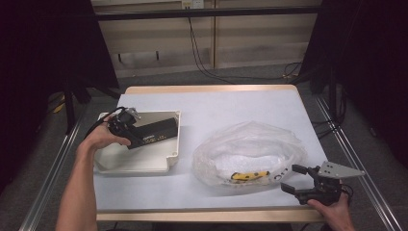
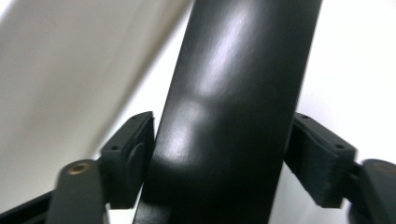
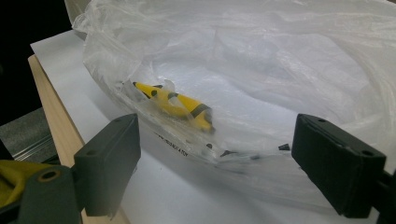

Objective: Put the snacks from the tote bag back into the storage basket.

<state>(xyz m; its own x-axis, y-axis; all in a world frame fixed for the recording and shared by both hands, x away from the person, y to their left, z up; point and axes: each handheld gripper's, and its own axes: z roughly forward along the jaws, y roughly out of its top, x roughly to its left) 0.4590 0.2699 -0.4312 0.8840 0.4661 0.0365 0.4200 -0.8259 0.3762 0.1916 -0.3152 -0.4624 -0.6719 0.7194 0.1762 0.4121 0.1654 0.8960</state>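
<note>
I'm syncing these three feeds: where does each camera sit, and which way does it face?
High view: above the near side, facing forward and down on the table; forearms, both claws.
Left gripper view: on the left claw, along jaws flanking a black bar over the white tray.
Right gripper view: on the right claw, open, facing the plastic bag.
Shared: bag, yellow item.

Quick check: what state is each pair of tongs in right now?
Left tongs: around the black bar in the white tray; left pad touches, right pad stands off, so open.
Right tongs: open, empty, before the plastic bag.
</note>
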